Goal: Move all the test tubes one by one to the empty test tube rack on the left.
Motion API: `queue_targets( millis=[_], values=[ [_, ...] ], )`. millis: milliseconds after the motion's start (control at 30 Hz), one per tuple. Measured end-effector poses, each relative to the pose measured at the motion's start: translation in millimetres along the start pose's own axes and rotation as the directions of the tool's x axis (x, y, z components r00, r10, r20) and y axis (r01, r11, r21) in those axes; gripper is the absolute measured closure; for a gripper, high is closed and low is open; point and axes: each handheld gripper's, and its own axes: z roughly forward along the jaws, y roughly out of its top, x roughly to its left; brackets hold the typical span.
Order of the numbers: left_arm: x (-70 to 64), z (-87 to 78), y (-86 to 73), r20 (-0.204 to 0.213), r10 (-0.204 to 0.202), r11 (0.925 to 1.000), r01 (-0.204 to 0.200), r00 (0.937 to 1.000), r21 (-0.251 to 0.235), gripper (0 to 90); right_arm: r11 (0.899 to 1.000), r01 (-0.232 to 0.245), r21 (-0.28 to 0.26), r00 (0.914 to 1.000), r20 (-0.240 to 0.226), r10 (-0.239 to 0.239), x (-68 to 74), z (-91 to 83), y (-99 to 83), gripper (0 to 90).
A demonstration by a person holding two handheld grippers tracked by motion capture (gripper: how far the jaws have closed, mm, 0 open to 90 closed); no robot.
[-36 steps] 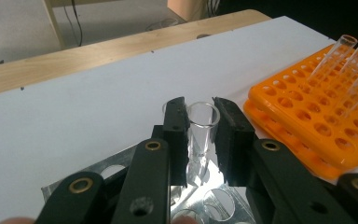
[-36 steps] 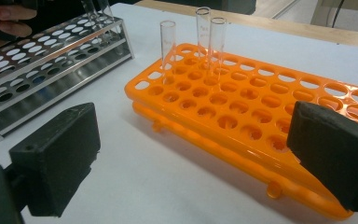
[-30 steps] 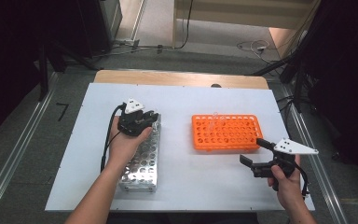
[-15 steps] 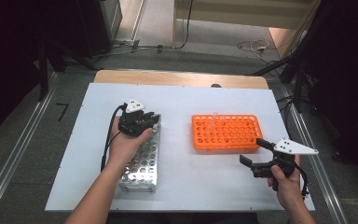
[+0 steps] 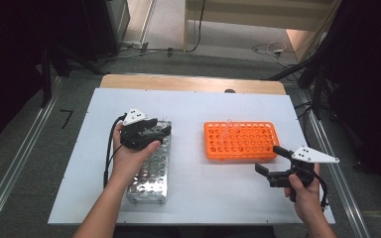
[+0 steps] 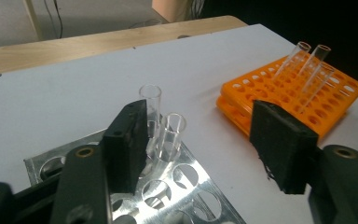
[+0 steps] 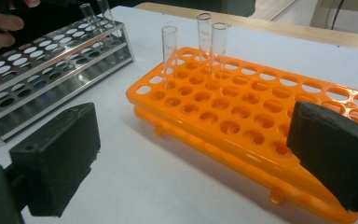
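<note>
A silver metal tube rack point(image 5: 150, 176) lies on the left of the white table, with two clear glass tubes point(image 6: 160, 129) upright in its far end. My left gripper point(image 5: 162, 130) hovers over that end, open; its left jaw stands right beside the two tubes and nothing is between the jaws. To the right lies an orange tube rack point(image 5: 240, 142) with three clear tubes point(image 7: 204, 44) in its far-left holes. My right gripper point(image 5: 269, 159) is at the orange rack's near right corner, low over the table, open and holding nothing.
The white table top point(image 5: 203, 106) has a wooden strip point(image 5: 193, 83) along its far edge. Metal rails run along the floor on both sides. Cables lie on the floor beyond the table. Bare table lies between the two racks.
</note>
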Motion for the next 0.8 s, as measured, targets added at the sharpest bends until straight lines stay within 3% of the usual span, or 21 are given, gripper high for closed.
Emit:
queue_targets(
  millis=[333, 633, 800],
  values=[
    [-15.3, -20.3, -4.9, 0.047, 0.018, 0.9995, -0.017, 0.9987, -0.027, 13.4, 1.0, -0.03, 0.008, 0.9995, 0.01, 0.03, -0.2, 6.5, 14.5, 1.3],
    [-25.0, -31.0, -10.2, 0.101, 0.029, 0.9991, -0.026, 0.9945, -0.034, 1.5, 0.999, -0.032, 0.023, 0.9994, 0.012, 0.032, -1.4, 21.0, 33.1, 1.3],
    [-25.9, -35.8, -12.9, 0.126, 0.015, 0.9992, -0.01, 0.9919, -0.04, 0.0, 0.999, -0.034, 0.028, 0.9993, 0.018, 0.033, -5.7, 32.4, 41.6, 1.3]
  ],
)
